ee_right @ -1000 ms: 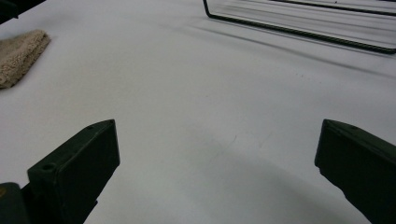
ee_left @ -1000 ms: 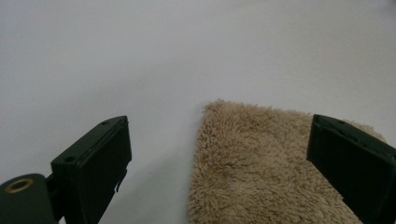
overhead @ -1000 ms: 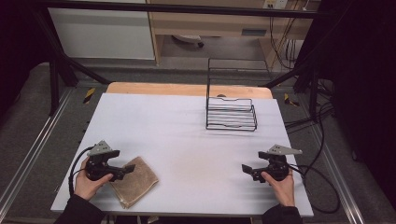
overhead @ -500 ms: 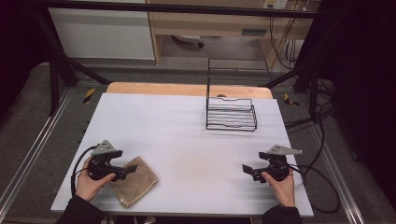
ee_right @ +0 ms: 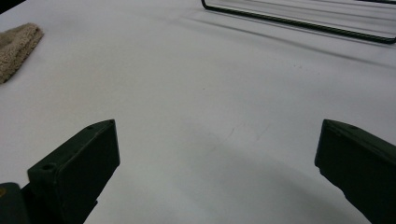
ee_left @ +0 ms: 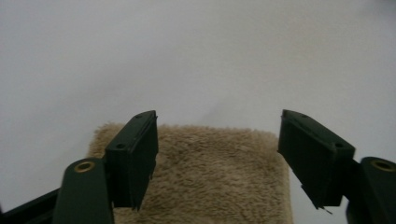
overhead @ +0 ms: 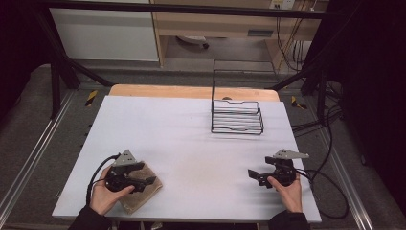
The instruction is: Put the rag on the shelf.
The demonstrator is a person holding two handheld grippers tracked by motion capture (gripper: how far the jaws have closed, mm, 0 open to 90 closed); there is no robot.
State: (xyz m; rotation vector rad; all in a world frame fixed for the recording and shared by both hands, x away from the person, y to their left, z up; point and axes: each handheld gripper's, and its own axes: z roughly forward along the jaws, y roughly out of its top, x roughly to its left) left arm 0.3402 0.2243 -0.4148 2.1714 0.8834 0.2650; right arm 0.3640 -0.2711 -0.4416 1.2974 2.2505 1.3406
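towel (ee_left: 210, 172): beige cloth, fluffy, rough pile
worktop (overhead: 182, 129): white, smooth, matt
rack (overhead: 237, 117): thin black metal wire
jaws: black matt plastic

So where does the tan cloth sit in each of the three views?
High view: cloth at lower left, near the table's front edge, under the left tongs.
Left gripper view: bottom centre, spanning the gap between the two jaws.
Right gripper view: upper left corner, only its end in frame.
Shared landmark: the white tabletop; the wire rack shows in the high and right gripper views.
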